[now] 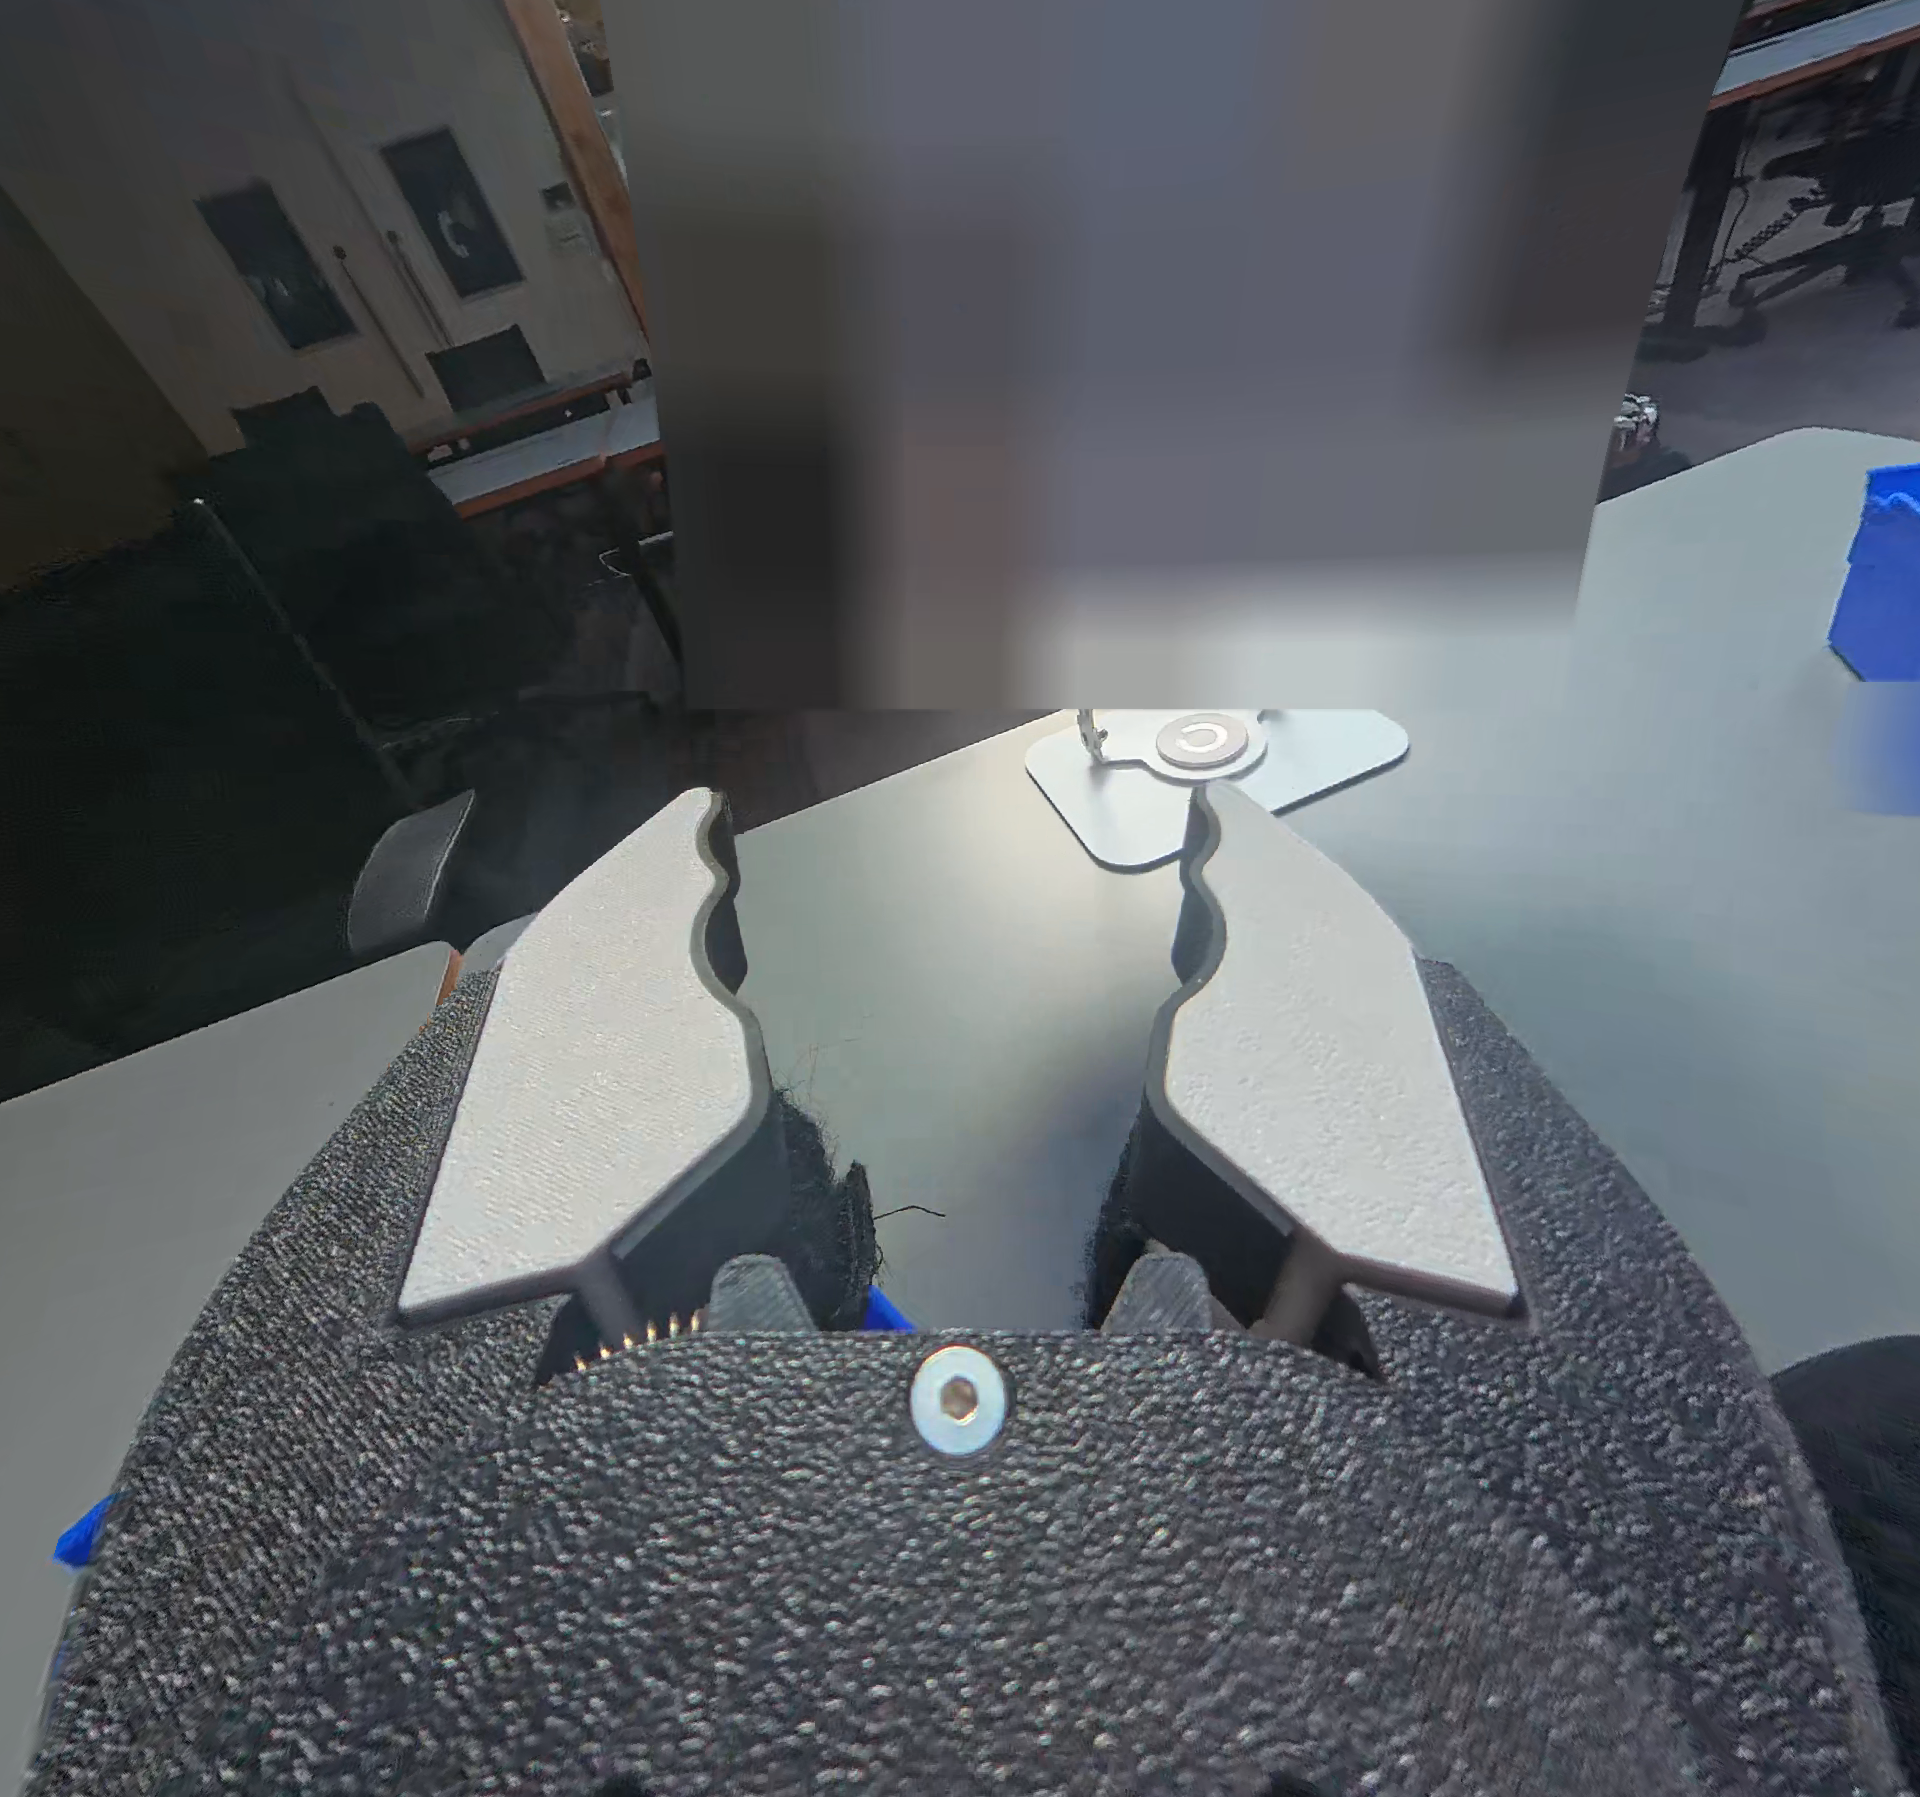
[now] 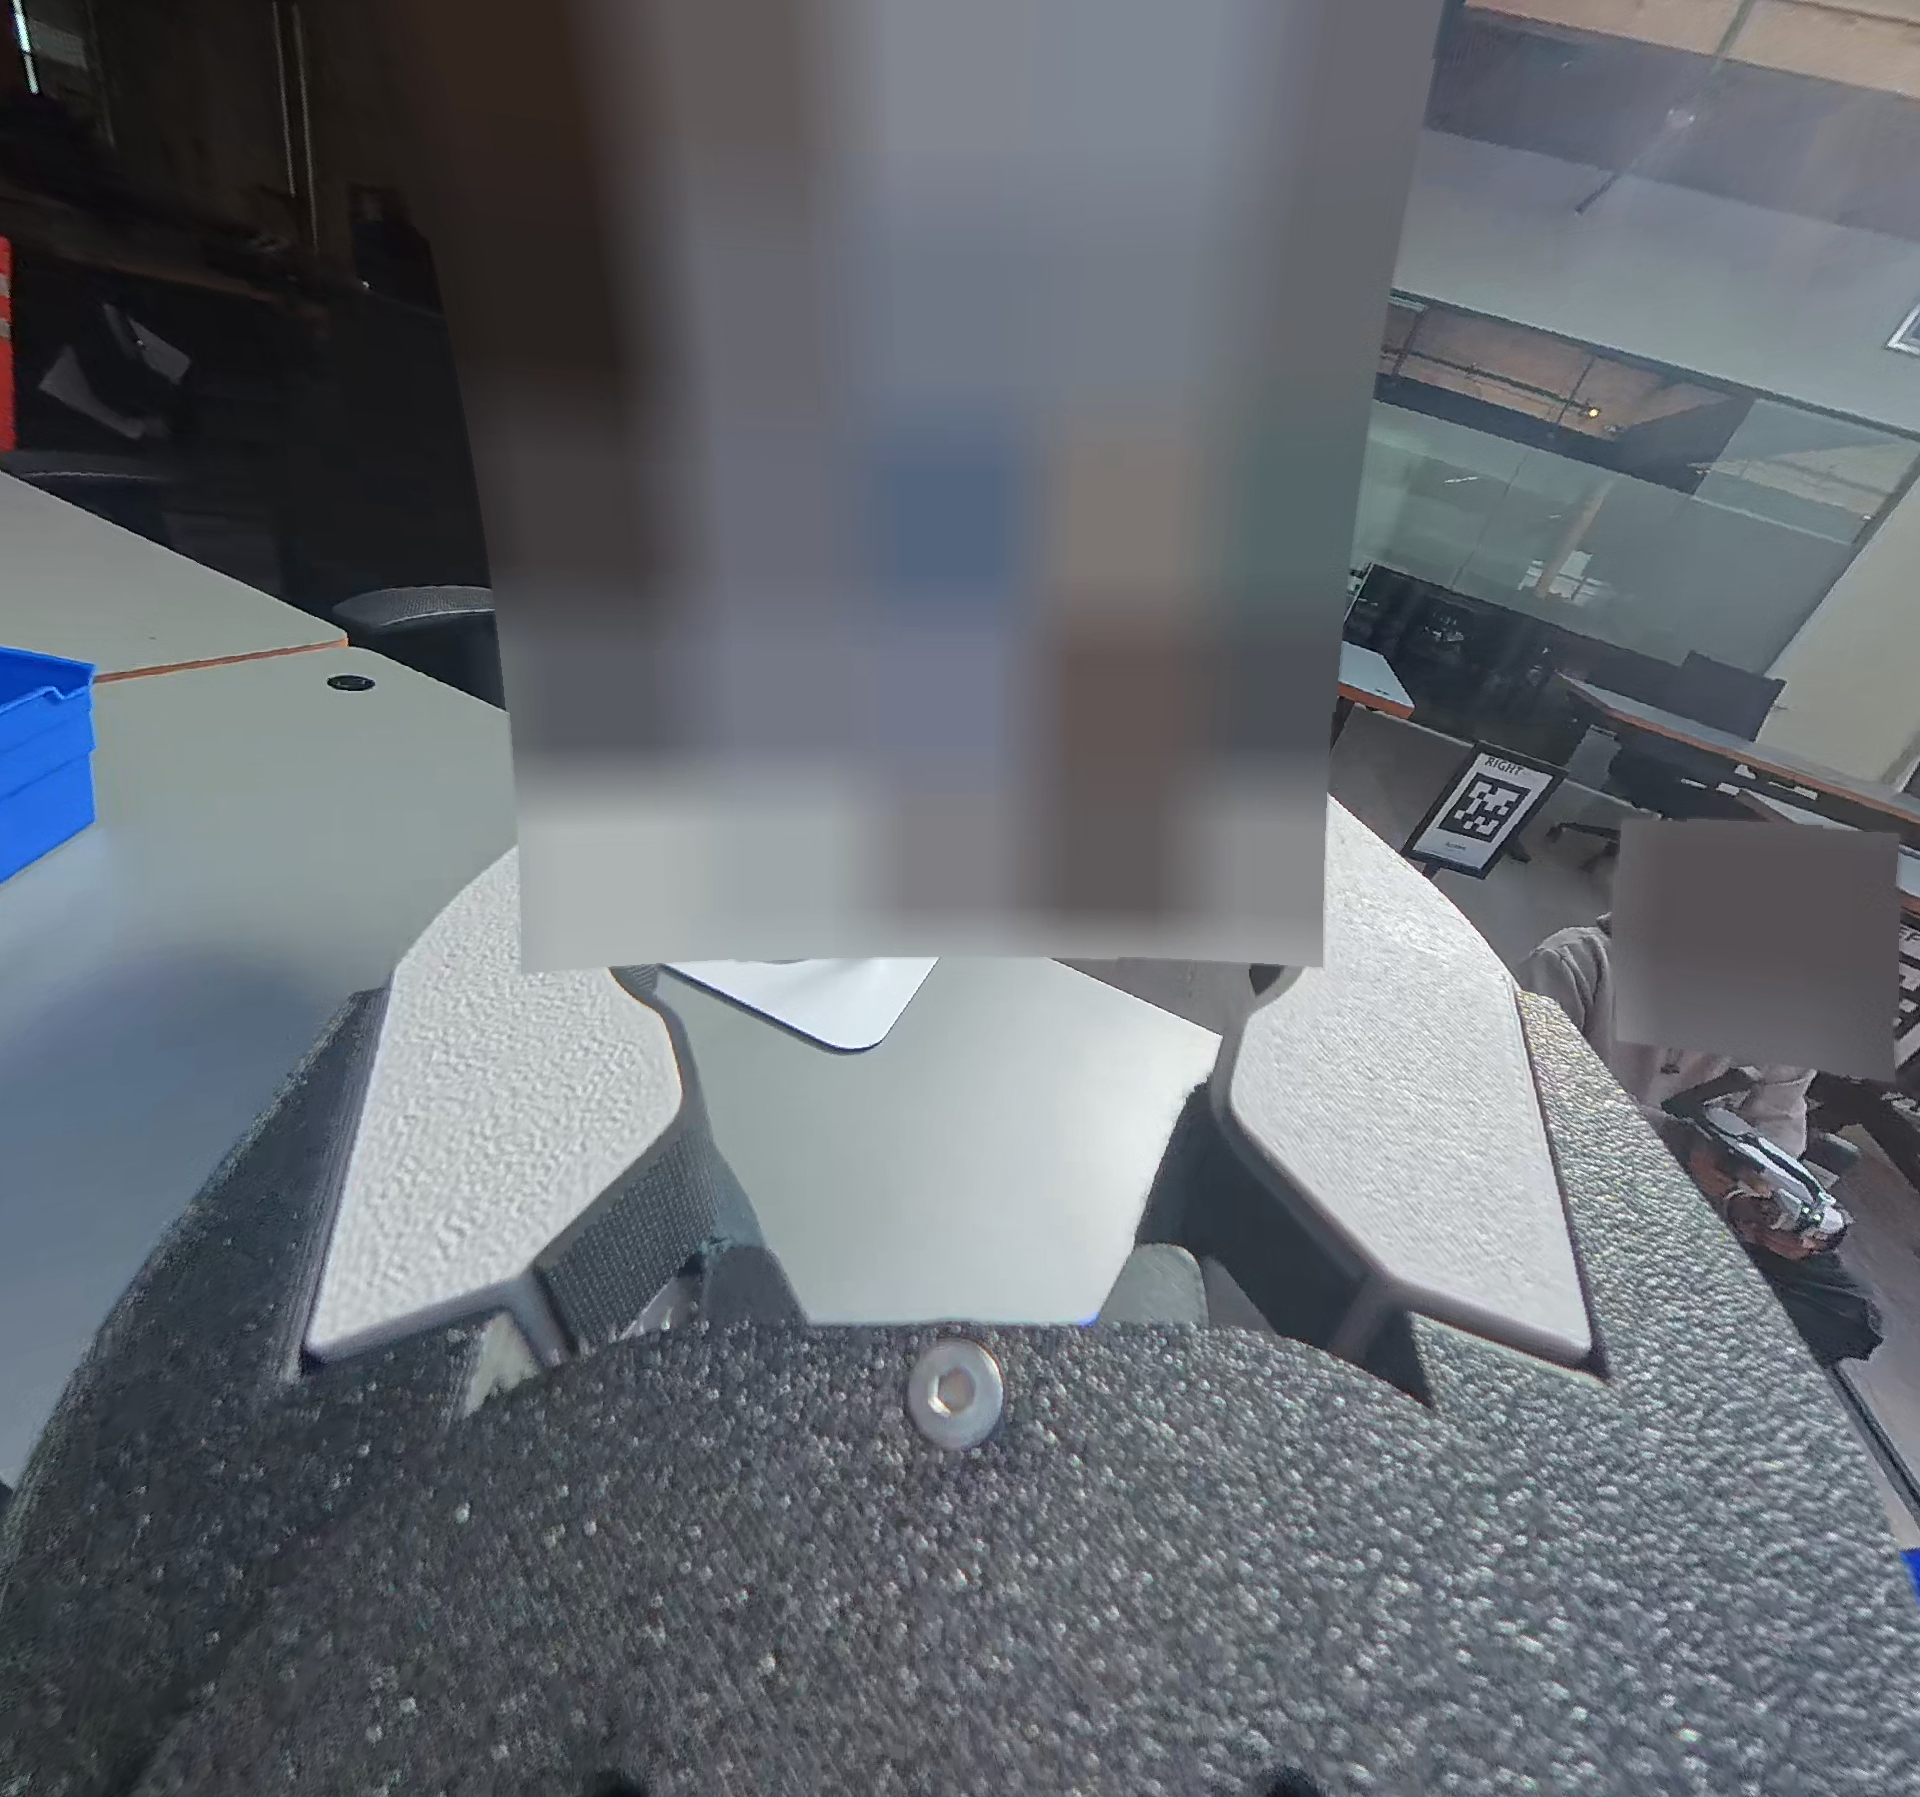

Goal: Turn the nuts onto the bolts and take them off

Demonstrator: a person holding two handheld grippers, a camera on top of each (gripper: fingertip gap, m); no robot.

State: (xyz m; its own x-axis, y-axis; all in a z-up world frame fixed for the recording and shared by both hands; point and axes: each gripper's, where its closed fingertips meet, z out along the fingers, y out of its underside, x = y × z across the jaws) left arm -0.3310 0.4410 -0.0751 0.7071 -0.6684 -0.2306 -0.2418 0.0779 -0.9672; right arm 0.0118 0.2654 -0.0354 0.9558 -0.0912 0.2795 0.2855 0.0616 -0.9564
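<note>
1. Left wrist view shows the left tool (image 1: 961,802) spread wide and holding nothing, above the grey bench (image 1: 935,968).
2. A flat metal base plate (image 1: 1320,760) lies on the bench just beyond its right fingertip.
3. A blue bin (image 1: 1881,584) stands near the bench's far right edge.
4. The right tool (image 2: 951,968) is also wide and holds nothing; its fingertips are hidden by blur.
5. No nuts or bolts can be made out.

Tabletop (image 1: 935,968): pale grey, smooth, with an orange-brown edge where it meets a second slab at the left. A flat silver metal plate (image 1: 1320,760) with rounded corners lies directly on it. A blue plastic bin (image 2: 42,760) stands on it, well apart from the plate. A small dark round fitting (image 2: 350,682) is set into the surface.
</note>
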